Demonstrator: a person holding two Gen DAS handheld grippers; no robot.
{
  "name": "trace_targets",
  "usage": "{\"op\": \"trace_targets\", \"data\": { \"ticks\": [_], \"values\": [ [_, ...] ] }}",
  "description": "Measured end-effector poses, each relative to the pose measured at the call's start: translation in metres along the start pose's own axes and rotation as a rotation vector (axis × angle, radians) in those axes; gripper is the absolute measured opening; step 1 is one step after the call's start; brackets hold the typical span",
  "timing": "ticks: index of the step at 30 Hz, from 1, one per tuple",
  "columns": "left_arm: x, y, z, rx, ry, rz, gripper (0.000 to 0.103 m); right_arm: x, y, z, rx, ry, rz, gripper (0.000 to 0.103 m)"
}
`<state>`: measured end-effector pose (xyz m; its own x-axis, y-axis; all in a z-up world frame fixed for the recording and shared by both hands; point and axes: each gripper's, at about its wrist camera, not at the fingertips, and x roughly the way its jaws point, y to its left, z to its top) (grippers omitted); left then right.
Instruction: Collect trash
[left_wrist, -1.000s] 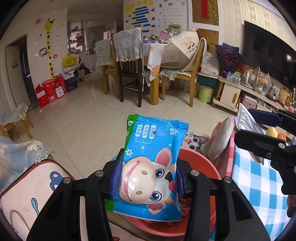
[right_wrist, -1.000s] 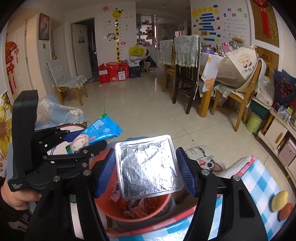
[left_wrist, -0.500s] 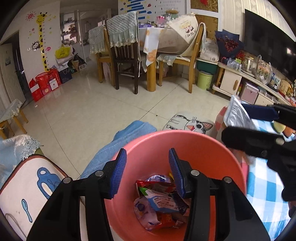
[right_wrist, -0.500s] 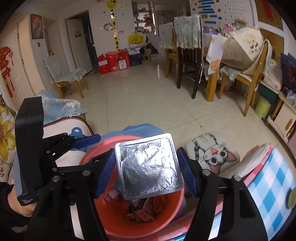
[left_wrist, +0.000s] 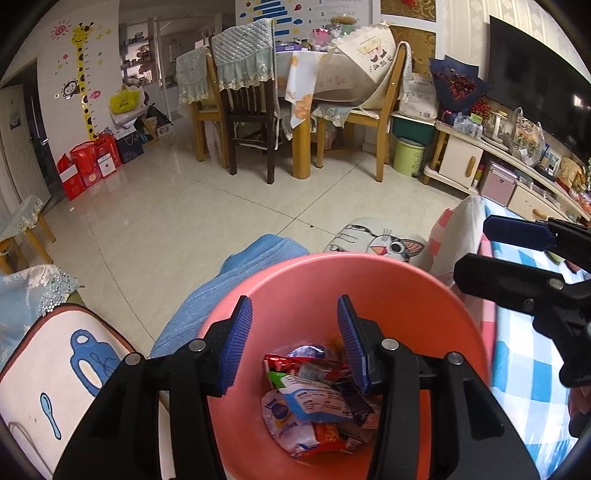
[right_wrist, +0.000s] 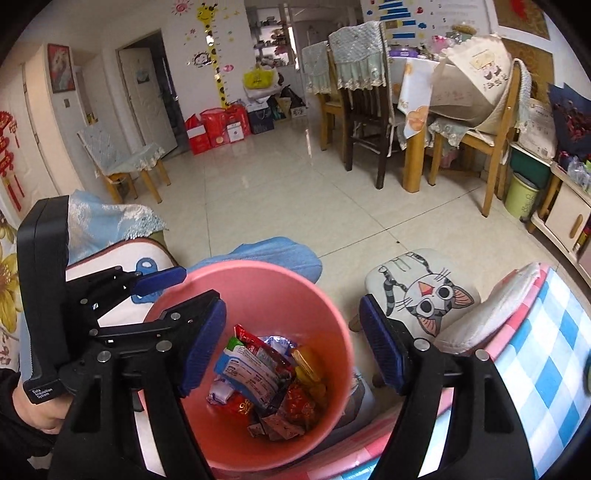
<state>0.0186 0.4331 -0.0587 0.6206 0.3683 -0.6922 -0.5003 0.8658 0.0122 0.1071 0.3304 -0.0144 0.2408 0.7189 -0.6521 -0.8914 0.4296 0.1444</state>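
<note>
Jaws: left gripper (left_wrist: 294, 339) spread, empty; right gripper (right_wrist: 291, 347) spread, empty, just been opening. Bin (right_wrist: 258, 280), pink, directly below both jaws. Wrappers (right_wrist: 266, 376) heaped at its bottom.

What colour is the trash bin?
Pink bin, seen best in the right wrist view.

A cat-face stool (right_wrist: 424, 291) stands beside the checked tablecloth (right_wrist: 546, 354).

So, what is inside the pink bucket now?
The pink bucket holds a pile of snack wrappers: a blue-white packet on top, red and yellow ones beside it. The bucket's bottom and whatever lies under the pile are covered.
</note>
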Motion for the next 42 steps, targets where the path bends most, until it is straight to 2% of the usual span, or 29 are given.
{"op": "trace_targets", "data": {
  "ticks": [5, 9, 12, 14, 19, 25, 33, 37, 42],
  "values": [
    [-0.021, -0.027, 0.004, 0.032, -0.032, -0.026, 0.058, -0.039, -0.014, -0.009, 0.021, -0.054, -0.058, 0.078],
    [-0.045, -0.059, 0.008, 0.082, -0.059, -0.084, 0.063, -0.083, -0.031, -0.020, 0.055, -0.108, -0.123, 0.080],
    [-0.064, -0.086, 0.010, 0.113, -0.070, -0.135, 0.070, -0.122, -0.045, -0.035, 0.085, -0.152, -0.190, 0.084],
    [-0.078, -0.105, 0.010, 0.136, -0.085, -0.166, 0.078, -0.150, -0.056, -0.047, 0.109, -0.189, -0.236, 0.092],
    [-0.110, -0.156, 0.010, 0.181, -0.114, -0.235, 0.089, -0.215, -0.089, -0.085, 0.188, -0.238, -0.352, 0.094],
    [-0.141, -0.229, 0.003, 0.270, -0.129, -0.297, 0.093, -0.282, -0.125, -0.143, 0.268, -0.260, -0.501, 0.098],
    [-0.175, -0.310, -0.015, 0.350, -0.148, -0.350, 0.096, -0.355, -0.160, -0.220, 0.363, -0.287, -0.658, 0.099],
    [-0.184, -0.342, -0.023, 0.368, -0.136, -0.377, 0.097, -0.381, -0.172, -0.252, 0.396, -0.286, -0.710, 0.099],
    [-0.191, -0.379, -0.039, 0.400, -0.162, -0.395, 0.098, -0.401, -0.189, -0.283, 0.444, -0.304, -0.723, 0.099]
  ]
}}
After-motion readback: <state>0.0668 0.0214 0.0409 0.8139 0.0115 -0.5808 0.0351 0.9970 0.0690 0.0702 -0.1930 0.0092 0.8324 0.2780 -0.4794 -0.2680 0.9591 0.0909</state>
